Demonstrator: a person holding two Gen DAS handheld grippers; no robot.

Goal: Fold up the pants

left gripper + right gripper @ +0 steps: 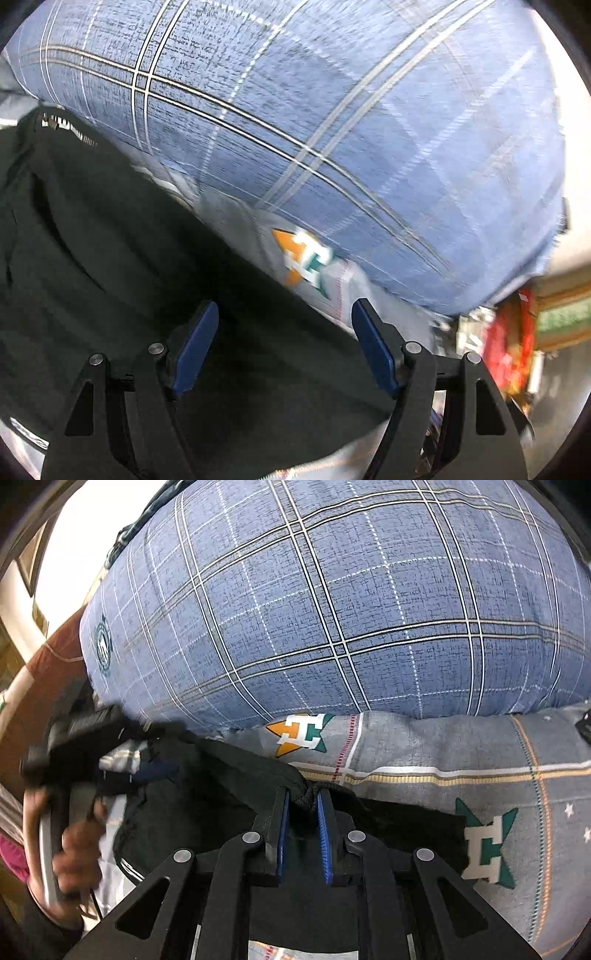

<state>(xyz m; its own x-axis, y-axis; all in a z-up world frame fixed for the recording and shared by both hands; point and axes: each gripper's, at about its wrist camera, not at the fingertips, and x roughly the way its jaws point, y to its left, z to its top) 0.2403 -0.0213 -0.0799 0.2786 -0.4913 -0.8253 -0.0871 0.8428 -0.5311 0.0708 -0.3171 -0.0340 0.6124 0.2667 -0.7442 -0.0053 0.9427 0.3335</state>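
Right gripper (303,805) pinches the pants (207,797); left gripper (284,325) gapes.

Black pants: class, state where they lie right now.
The black pants lie on the grey printed sheet, below the blue checked pillow; the right hand-held gripper pinches their edge.

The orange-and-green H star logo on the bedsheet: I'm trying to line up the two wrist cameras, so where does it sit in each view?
Left wrist view: the H star logo sits centre, just above the open left gripper, between the black pants and the blue plaid pillow.
Right wrist view: the same logo sits centre, above the right gripper, which is shut on the pants.
Shared landmark: the pillow's lower edge runs just above the logo in both views.
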